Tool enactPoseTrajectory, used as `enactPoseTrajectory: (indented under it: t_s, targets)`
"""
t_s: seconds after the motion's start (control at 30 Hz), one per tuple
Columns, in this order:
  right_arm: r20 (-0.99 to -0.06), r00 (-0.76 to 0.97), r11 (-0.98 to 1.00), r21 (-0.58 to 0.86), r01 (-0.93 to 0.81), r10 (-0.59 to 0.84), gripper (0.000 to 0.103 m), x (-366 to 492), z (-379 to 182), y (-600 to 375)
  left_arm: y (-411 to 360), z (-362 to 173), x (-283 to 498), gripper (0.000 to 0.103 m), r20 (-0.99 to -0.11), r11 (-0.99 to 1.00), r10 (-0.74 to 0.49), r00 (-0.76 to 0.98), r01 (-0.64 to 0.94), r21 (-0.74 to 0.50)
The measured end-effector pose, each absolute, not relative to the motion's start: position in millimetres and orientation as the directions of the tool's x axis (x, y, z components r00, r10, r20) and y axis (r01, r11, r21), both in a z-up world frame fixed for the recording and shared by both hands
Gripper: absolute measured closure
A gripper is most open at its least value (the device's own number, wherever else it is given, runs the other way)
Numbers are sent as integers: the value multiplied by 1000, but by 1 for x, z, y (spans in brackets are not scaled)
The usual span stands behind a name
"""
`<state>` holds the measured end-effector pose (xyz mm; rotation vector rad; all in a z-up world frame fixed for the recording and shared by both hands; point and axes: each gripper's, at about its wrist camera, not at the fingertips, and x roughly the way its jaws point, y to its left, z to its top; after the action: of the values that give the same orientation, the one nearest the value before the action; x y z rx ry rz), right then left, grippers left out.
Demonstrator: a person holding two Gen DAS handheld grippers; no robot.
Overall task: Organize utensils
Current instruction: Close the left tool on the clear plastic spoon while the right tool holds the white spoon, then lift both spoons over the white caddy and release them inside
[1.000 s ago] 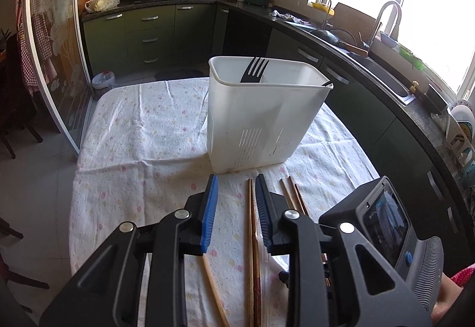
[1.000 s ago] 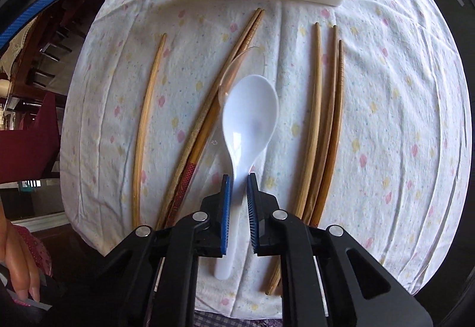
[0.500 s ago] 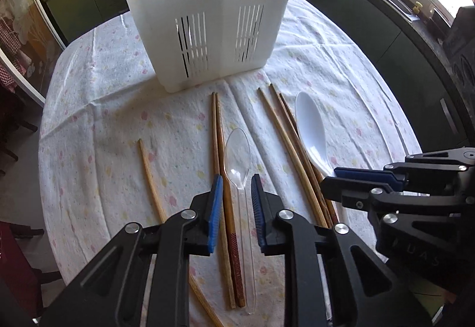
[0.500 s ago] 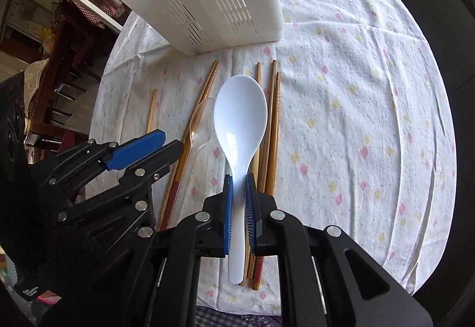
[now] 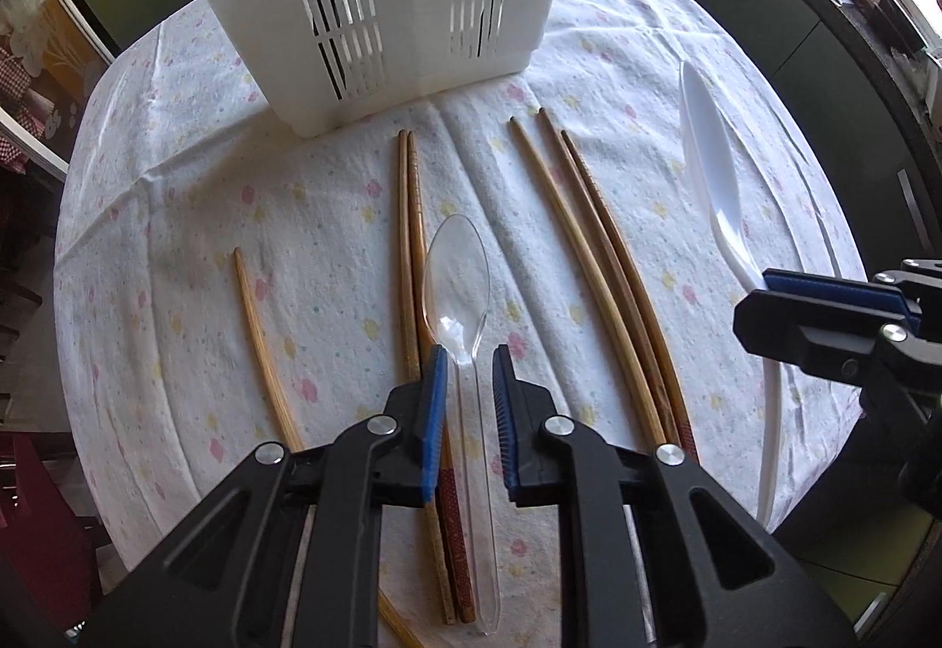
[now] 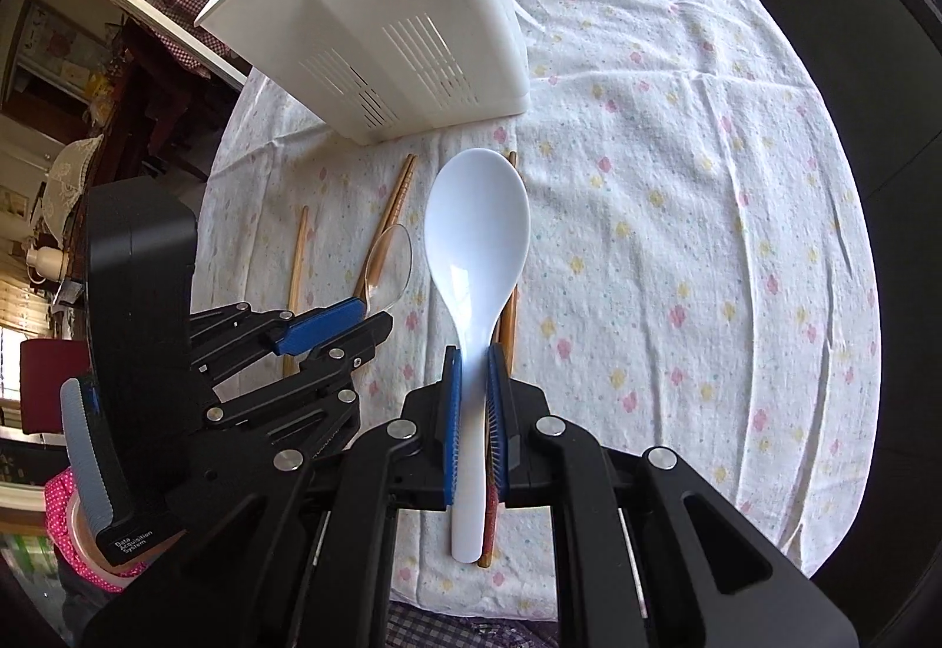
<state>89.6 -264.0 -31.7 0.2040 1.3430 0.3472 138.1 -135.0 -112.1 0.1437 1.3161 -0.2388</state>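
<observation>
My right claw (image 6: 471, 383) is pinching the white spoon (image 6: 476, 242) by its handle, the bowl pointing to 12 o'clock and lifted above the tabletop (image 6: 706, 212). In the left wrist view the same white spoon (image 5: 715, 177) shows edge-on at 2 o'clock, its handle running into the blue pads of my right claw (image 5: 824, 289).

My left claw (image 5: 468, 389) is spread, its 2 fingers straddling the neck of the clear plastic spoon (image 5: 458, 283), which lies flat on the flowered cloth with its bowl toward 12 o'clock; I cannot tell if the pads touch it. Just beside it at 9 o'clock lies a pair of chopsticks (image 5: 409, 248), partly under the left finger. A single pale chopstick (image 5: 259, 336) lies apart at 9 o'clock, and 3 more chopsticks (image 5: 594, 259) fan out at 2 o'clock.

The white slotted utensil basket (image 5: 377, 0) stands upright at 12 o'clock, just beyond the chopstick tips. From the right wrist view the utensil basket (image 6: 382, 30) sits at 11 o'clock, and my left claw (image 6: 341, 321) reaches in from 9 o'clock.
</observation>
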Motion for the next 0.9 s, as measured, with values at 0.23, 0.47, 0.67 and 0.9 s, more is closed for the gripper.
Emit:
enactPoseTrajectory:
  t_s: [0.23, 0.47, 0.67, 0.9]
  targets:
    - [-913, 189, 930, 342, -135, 362, 94, 89, -31, -258, -143, -115, 138, 89, -974, 962, -66, 215, 274, -5]
    - [-911, 200, 931, 341, -131, 361, 94, 90, -30, -259, -155, -119, 148, 93, -974, 955, -40, 224, 297, 29]
    - [-893, 224, 919, 370, -133, 392, 94, 86, -22, -266, -147, -105, 138, 94, -954, 956, -114, 276, 293, -30]
    - [-849, 300, 901, 411, -140, 435, 94, 83, 3, -279, -124, -28, 121, 94, -831, 953, -217, 512, 294, -68]
